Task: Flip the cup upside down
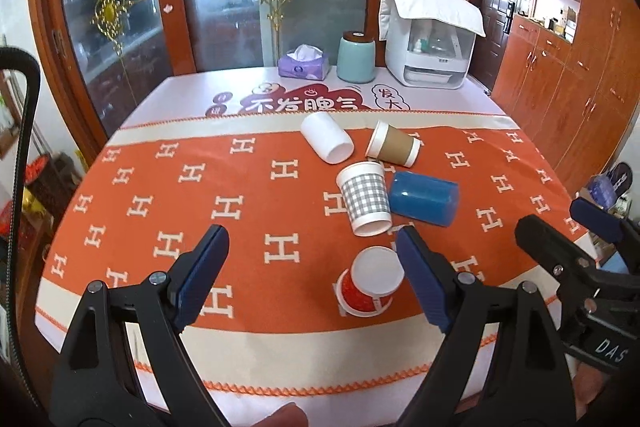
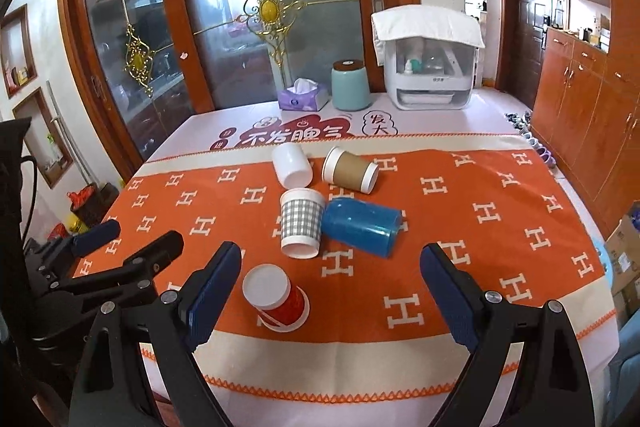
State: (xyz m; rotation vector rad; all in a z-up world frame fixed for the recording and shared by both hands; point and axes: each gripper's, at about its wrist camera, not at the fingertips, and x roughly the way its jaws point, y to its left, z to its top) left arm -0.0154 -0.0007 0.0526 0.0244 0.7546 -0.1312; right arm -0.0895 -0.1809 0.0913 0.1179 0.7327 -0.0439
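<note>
Red paper cup (image 1: 370,281) inverted near the table's front edge; four cups lie sideways.
Left gripper (image 1: 312,267) and right gripper (image 2: 332,279): jaws wide, holding nothing.

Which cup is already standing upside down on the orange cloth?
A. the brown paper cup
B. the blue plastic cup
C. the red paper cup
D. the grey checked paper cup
C: the red paper cup stands on its rim with its white bottom facing up, while the blue plastic cup, brown paper cup and grey checked paper cup lie on their sides.
</note>
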